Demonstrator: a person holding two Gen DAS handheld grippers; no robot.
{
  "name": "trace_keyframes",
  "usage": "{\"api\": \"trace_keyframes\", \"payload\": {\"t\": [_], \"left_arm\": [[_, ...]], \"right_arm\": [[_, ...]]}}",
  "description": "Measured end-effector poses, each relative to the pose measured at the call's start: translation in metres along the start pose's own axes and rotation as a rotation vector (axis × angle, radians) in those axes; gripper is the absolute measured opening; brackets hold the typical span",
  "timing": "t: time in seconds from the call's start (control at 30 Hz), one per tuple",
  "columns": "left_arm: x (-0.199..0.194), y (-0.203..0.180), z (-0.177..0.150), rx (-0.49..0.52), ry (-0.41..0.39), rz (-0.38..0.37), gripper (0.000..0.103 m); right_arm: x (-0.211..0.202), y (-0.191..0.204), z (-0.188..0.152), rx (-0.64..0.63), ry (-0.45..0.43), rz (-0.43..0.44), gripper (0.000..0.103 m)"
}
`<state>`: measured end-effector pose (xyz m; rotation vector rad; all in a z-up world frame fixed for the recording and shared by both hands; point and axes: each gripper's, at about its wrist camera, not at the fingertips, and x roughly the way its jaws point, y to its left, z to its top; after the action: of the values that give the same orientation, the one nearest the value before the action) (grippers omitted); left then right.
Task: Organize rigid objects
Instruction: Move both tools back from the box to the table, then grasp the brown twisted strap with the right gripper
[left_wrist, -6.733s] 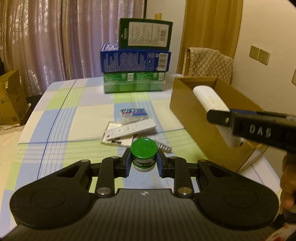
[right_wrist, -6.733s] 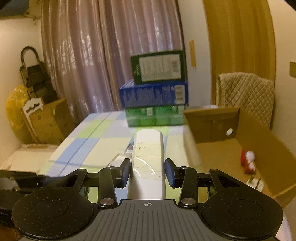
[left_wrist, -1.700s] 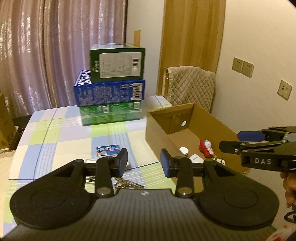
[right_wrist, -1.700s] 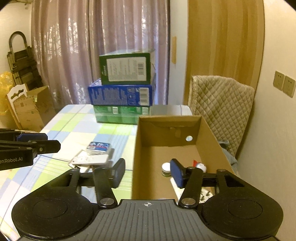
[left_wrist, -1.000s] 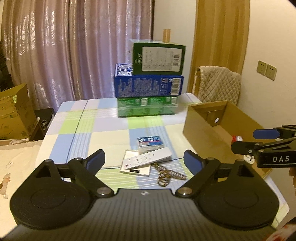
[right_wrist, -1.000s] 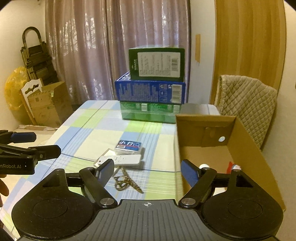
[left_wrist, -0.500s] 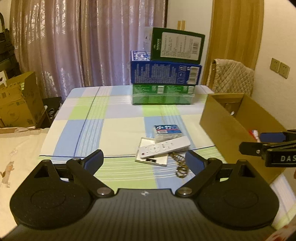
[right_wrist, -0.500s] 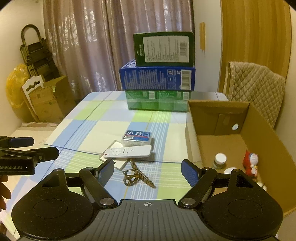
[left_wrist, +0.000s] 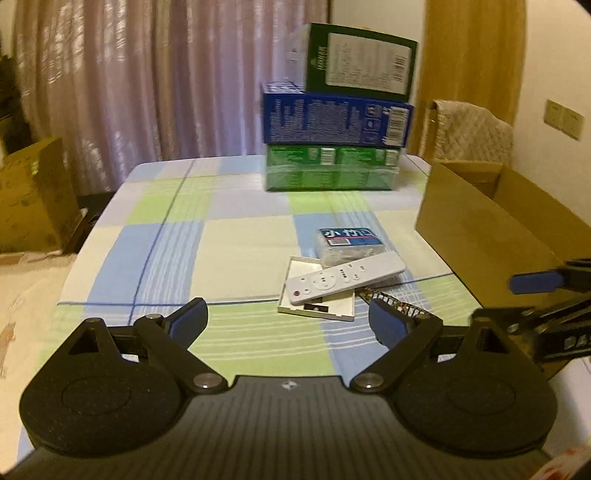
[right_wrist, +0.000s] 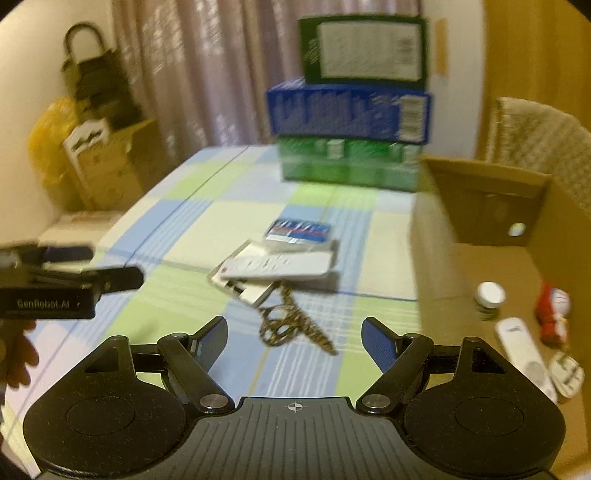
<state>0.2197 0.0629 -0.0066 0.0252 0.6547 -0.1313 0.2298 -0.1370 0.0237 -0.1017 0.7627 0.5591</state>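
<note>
Facing the bench (left_wrist: 229, 236), both grippers' fingers (left_wrist: 186, 323) (right_wrist: 210, 338) gape wide, empty; only the right view reveals the box (right_wrist: 476, 266) contents; the remote (left_wrist: 345, 277) lies ahead.

The room was dim under warm, yellowish indoor light. Both fisheye views bowed straight lines and darkened into black corners. The right wrist view was smeared by motion blur: the stacked boxes (right_wrist: 349, 99) and white remote (right_wrist: 277, 266) lost their print and buttons. The left wrist view stayed sharper, with the curtain (left_wrist: 147, 85) softly mottled by light.
</note>
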Motion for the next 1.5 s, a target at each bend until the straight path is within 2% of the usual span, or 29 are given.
{"api": "trace_keyframes", "payload": {"t": [0.2,0.5,0.57,0.63,0.77,0.93,1.27,1.5], "left_arm": [[0.022,0.007,0.003,0.009,-0.029,-0.024,0.090],[0.055,0.031,0.009,-0.039,0.012,-0.052,0.090],[0.060,0.036,0.010,-0.054,0.020,-0.058,0.089],[0.064,0.039,0.011,-0.066,0.026,-0.064,0.089],[0.069,0.039,0.009,-0.042,0.042,-0.070,0.089],[0.074,0.039,0.007,-0.032,0.055,-0.081,0.089],[0.088,0.030,0.001,0.021,0.095,-0.110,0.089],[0.111,0.013,-0.004,0.042,0.124,-0.142,0.089]], "right_arm": [[0.038,0.003,-0.002,-0.064,0.048,0.030,0.077],[0.088,-0.003,0.004,-0.116,0.105,0.051,0.076],[0.098,-0.002,0.006,-0.116,0.120,0.049,0.071],[0.107,-0.001,0.007,-0.131,0.139,0.044,0.062],[0.123,-0.001,0.005,-0.153,0.169,0.023,0.051],[0.125,-0.008,0.008,-0.102,0.165,0.052,0.043],[0.106,-0.006,0.012,-0.011,0.190,0.050,0.040],[0.082,-0.009,0.017,0.044,0.138,0.003,0.040]]}}
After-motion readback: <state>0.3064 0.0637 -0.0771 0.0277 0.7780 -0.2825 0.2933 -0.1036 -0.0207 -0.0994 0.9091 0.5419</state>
